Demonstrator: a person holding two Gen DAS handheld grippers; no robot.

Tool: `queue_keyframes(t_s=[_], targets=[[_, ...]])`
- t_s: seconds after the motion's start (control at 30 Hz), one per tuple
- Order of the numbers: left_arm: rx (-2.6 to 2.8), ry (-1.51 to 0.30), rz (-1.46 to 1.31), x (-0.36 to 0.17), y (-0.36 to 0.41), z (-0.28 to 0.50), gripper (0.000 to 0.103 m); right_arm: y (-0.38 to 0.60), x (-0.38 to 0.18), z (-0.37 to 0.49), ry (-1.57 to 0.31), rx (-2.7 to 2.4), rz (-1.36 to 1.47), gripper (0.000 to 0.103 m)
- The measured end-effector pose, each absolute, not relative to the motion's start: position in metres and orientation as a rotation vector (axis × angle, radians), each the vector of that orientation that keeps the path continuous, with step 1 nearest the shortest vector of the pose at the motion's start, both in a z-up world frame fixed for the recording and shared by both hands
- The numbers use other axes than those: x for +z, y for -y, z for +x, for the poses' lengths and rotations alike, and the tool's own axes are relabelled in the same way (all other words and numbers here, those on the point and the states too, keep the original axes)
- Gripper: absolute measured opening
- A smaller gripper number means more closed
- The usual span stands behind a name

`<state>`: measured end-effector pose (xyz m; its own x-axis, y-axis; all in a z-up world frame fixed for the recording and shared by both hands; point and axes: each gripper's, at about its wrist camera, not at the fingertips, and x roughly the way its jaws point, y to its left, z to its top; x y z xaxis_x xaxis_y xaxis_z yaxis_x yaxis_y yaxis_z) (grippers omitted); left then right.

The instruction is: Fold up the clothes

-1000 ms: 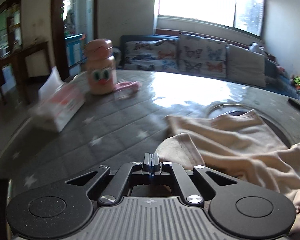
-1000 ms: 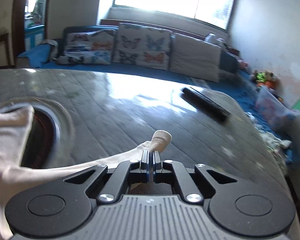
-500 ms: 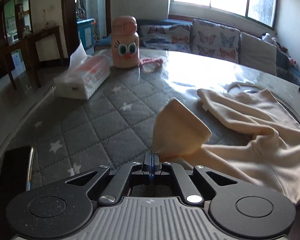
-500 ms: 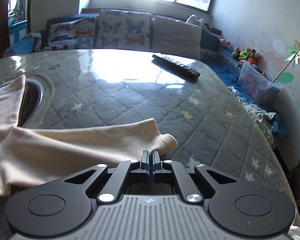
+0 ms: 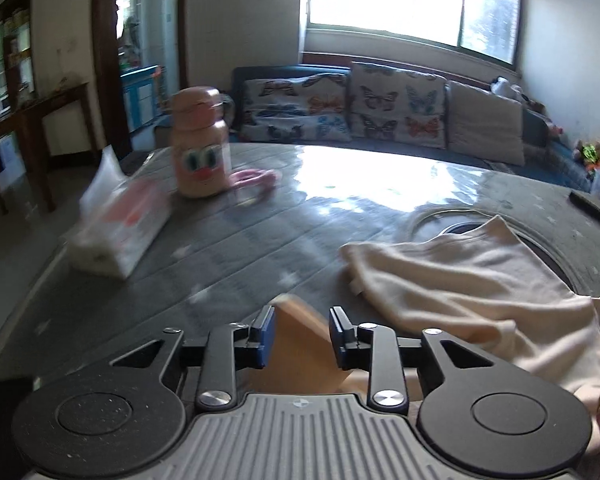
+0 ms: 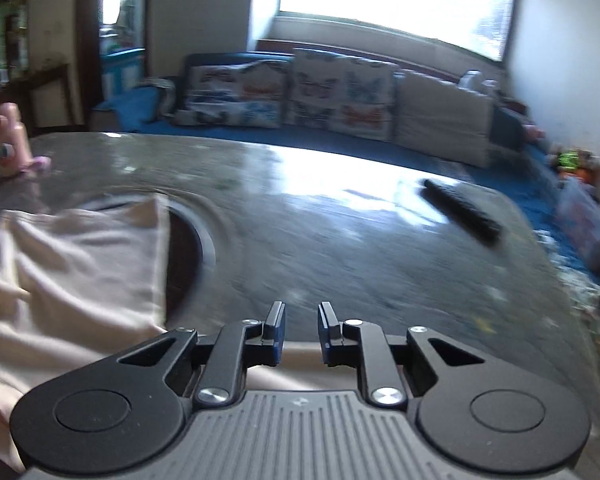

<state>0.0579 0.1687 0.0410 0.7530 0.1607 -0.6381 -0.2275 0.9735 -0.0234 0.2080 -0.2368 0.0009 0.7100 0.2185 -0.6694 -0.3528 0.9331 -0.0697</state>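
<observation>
Left wrist: left tool [image 5: 302, 334] just opened, sleeve [image 5: 300, 344] loose between jaws; right tool [image 6: 301, 330] opened, empty. Sleeve may snag.

Both hand-held grippers' jaws just opening

Table [image 5: 260, 240] left edge: tissue pack [image 5: 120, 232], bottle [image 5: 198, 148]. Right edge: remote [image 6: 462, 212]. Far middle bare; garment [image 5: 460, 280] covers near part.
</observation>
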Motion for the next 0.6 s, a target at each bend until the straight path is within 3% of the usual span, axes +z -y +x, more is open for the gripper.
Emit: queue_keyframes(t_s=[0.13,0.4,0.6], targets=[[0.184,-0.708,-0.104,0.038,-0.16,0.093,0.041,0.194,-0.001,0.225,-0.731,0.433,-0.178,0.017],[0.18,-0.771,-0.111,0.019,-0.161,0.137,0.048,0.119,-0.022,0.269,-0.753,0.55,-0.149,0.019],[0.195,-0.828,-0.154,0.003,-0.173,0.16,0.048,0.089,-0.041,0.299,-0.77,0.56,-0.153,0.03]])
